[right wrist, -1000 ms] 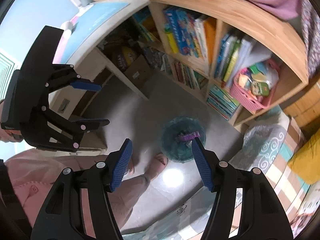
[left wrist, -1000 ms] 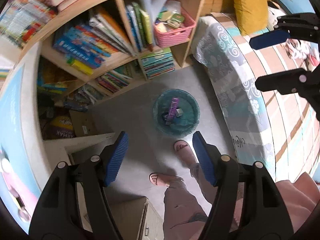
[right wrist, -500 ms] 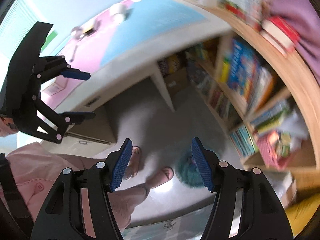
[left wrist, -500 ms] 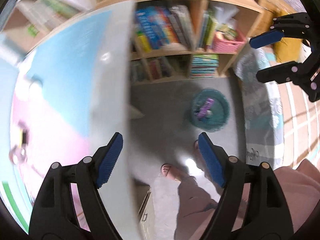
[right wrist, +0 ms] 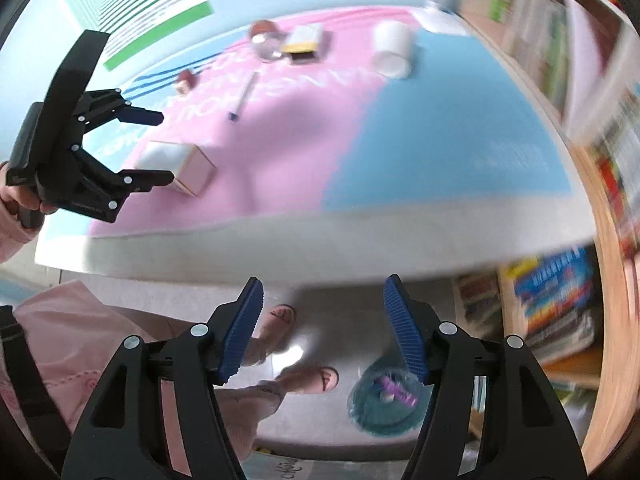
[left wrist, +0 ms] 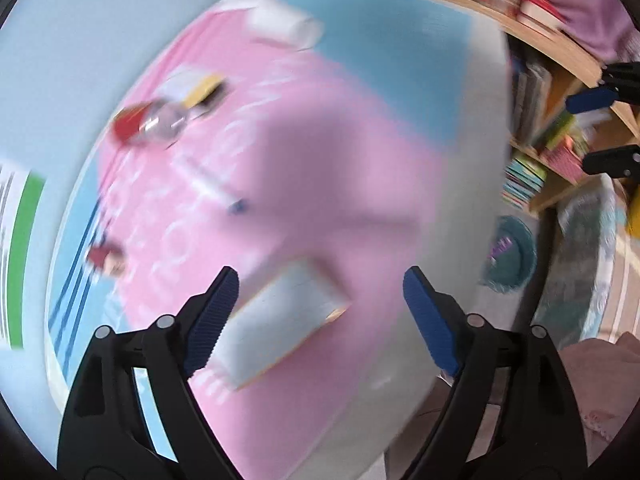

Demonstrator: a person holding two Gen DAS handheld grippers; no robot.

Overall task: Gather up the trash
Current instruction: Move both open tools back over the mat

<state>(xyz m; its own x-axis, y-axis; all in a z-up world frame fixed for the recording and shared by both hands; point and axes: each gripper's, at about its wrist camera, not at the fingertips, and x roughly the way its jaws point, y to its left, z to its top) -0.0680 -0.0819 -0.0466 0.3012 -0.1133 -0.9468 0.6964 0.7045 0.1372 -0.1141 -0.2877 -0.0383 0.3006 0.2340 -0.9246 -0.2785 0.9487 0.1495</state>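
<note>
On the pink-and-blue mat (right wrist: 304,140), white lettering is blurred, unreadable.

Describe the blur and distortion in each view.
Left wrist view: heavy motion smear over the desk mat and small box; only the left gripper is sharp. Right wrist view: mat fairly crisp, bookshelf streaked; fisheye bends the desk edge.

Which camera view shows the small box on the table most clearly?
The right wrist view: the small box is fairly sharp there, with its top and sides visible. In the left wrist view the box is larger but smeared by blur.
</note>
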